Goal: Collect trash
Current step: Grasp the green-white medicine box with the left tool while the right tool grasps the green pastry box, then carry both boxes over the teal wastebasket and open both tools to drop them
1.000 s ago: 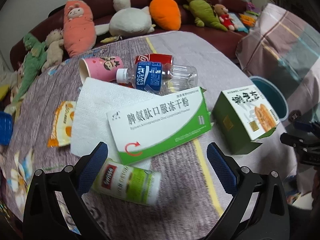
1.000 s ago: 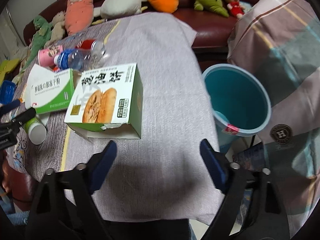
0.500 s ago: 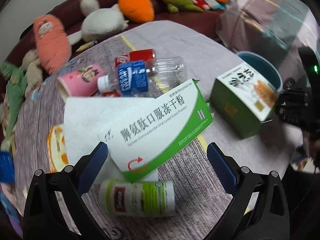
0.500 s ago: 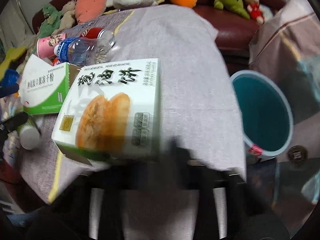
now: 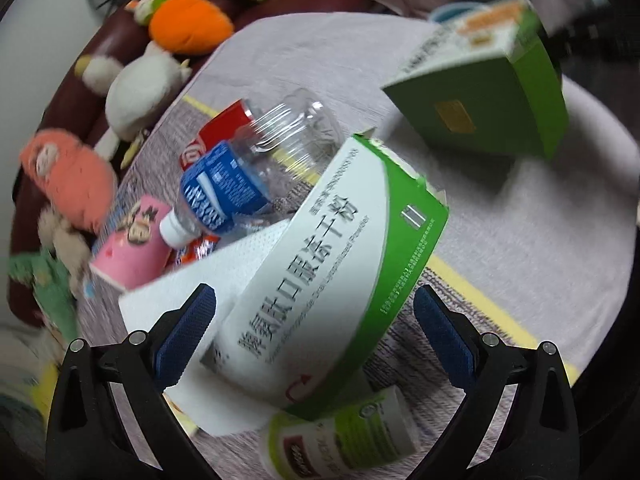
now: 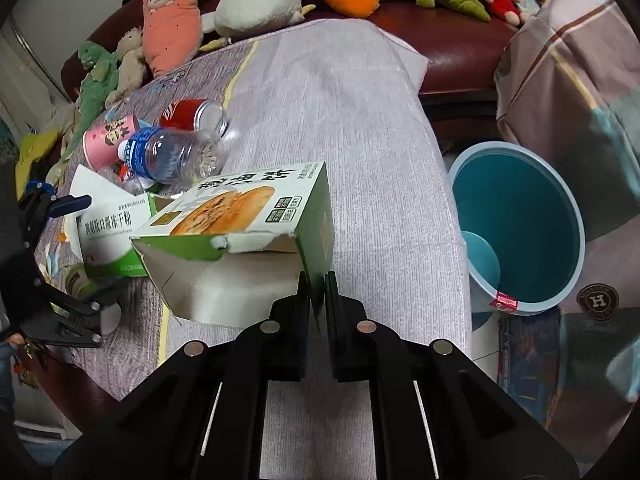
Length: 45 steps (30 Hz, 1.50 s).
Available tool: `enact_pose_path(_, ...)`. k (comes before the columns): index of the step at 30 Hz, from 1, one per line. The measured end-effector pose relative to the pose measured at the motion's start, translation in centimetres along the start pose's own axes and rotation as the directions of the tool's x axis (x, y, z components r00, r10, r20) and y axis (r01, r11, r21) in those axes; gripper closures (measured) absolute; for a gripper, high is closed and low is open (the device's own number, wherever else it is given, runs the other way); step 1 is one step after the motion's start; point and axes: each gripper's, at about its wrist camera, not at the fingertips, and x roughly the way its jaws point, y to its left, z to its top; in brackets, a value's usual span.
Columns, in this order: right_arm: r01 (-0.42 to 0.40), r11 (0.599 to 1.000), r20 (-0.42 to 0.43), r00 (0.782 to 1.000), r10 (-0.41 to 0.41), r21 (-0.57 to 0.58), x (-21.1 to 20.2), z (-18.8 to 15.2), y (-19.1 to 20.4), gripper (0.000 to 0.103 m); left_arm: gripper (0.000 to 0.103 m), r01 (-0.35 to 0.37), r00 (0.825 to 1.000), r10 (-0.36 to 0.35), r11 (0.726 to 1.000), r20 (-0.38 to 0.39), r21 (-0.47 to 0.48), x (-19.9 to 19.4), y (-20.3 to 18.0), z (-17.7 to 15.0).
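My right gripper [image 6: 316, 280] is closing its jaws tight on the side wall of the green pastry box [image 6: 240, 208], which tilts up off the grey tablecloth with its torn open end towards me. The same box [image 5: 492, 108] hangs blurred at the upper right of the left wrist view. My left gripper [image 5: 312, 296] is open, its blue pads on either side of the white-and-green medicine box [image 5: 332, 264] without touching it. A teal bin [image 6: 520, 200] stands on the floor right of the table.
Behind the medicine box lie a clear bottle with a blue label [image 5: 256, 168], a red can [image 5: 222, 128], a pink paper cup [image 5: 132, 248] and a white paper towel [image 5: 208, 276]. A green-labelled supplement bottle [image 5: 340, 432] lies nearest. Plush toys [image 6: 256, 4] line the sofa.
The right gripper went from wide open to shut on the pastry box and tipped it up. The left gripper rolled and came closer over the medicine box, still open.
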Motion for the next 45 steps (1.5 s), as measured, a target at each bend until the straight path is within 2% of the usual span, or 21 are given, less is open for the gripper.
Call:
enact_pose_path(5, -0.008, 1.0, -0.013, 1.0, 0.008, 0.003, 0.0, 0.6, -0.1, 0.096, 0.004, 0.0, 0.999, 0.004, 0.993, -0.039, 0.121, 1.3, -1.7, 0.6)
enact_pose_path(8, -0.03, 0.999, -0.028, 0.999, 0.031, 0.016, 0.2, 1.1, -0.3, 0.095, 0.007, 0.0, 0.998, 0.007, 0.993, -0.059, 0.12, 2.5, -1.9, 1.0)
enact_pose_path(9, -0.031, 0.999, -0.03, 0.999, 0.032, 0.018, 0.3, 1.2, -0.3, 0.095, 0.016, 0.009, 0.998, -0.003, 0.995, -0.058, 0.098, 2.6, -1.7, 1.1)
enact_pose_path(10, -0.028, 0.999, -0.031, 0.999, 0.029, 0.016, 0.3, 1.4, -0.3, 0.094, 0.017, 0.039, 0.998, -0.037, 0.998, -0.051, 0.056, 2.6, -1.1, 1.3)
enact_pose_path(15, -0.031, 0.999, -0.044, 0.999, 0.031, 0.016, 1.6, 2.2, -0.1, 0.087, 0.018, 0.154, 0.988, -0.155, 0.984, -0.006, -0.084, 2.0, 0.6, 1.8)
enact_pose_path(18, -0.022, 0.999, -0.046, 0.999, 0.023, 0.029, 2.8, 2.7, -0.2, 0.09, 0.018, 0.199, 0.98, -0.201, 0.969, 0.005, -0.146, 2.0, 0.6, 1.7)
enact_pose_path(21, -0.038, 0.998, -0.002, 0.999, 0.038, 0.055, 2.2, 3.2, -0.6, 0.095, 0.02, 0.243, 0.97, -0.242, 0.942, 0.03, -0.234, 1.2, 1.0, 1.6)
enact_pose_path(25, -0.06, 0.995, 0.051, 0.997, 0.056, 0.083, 0.5, 4.0, -1.7, 0.099, 0.02, 0.308, 0.951, -0.292, 0.886, 0.099, -0.347, -0.2, 2.5, 1.3)
enact_pose_path(29, -0.066, 0.993, 0.086, 0.995, 0.057, 0.099, -0.9, 4.5, -2.6, 0.099, 0.02, 0.316, 0.949, -0.29, 0.848, 0.126, -0.425, -0.6, 3.1, 1.6)
enact_pose_path(32, -0.064, 0.992, 0.114, 0.992, 0.052, 0.108, -1.9, 4.6, -3.3, 0.099, 0.02, 0.318, 0.948, -0.284, 0.834, 0.143, -0.451, -1.3, 3.2, 2.1)
enact_pose_path(37, -0.066, 0.987, 0.161, 0.986, 0.042, 0.149, -3.8, 4.6, -5.5, 0.099, 0.02, 0.367, 0.93, -0.301, 0.795, 0.21, -0.483, -2.4, 4.3, 4.4)
enact_pose_path(39, -0.058, 0.983, 0.185, 0.982, 0.025, 0.176, -4.7, 4.5, -7.1, 0.099, 0.02, 0.375, 0.926, -0.305, 0.789, 0.221, -0.486, -3.0, 3.8, 5.4)
enact_pose_path(45, -0.003, 0.961, 0.246, 0.967, -0.068, 0.277, -8.1, 3.4, -13.7, 0.099, 0.02, 0.454, 0.89, -0.37, 0.782, 0.267, -0.428, -2.9, 0.6, 12.8)
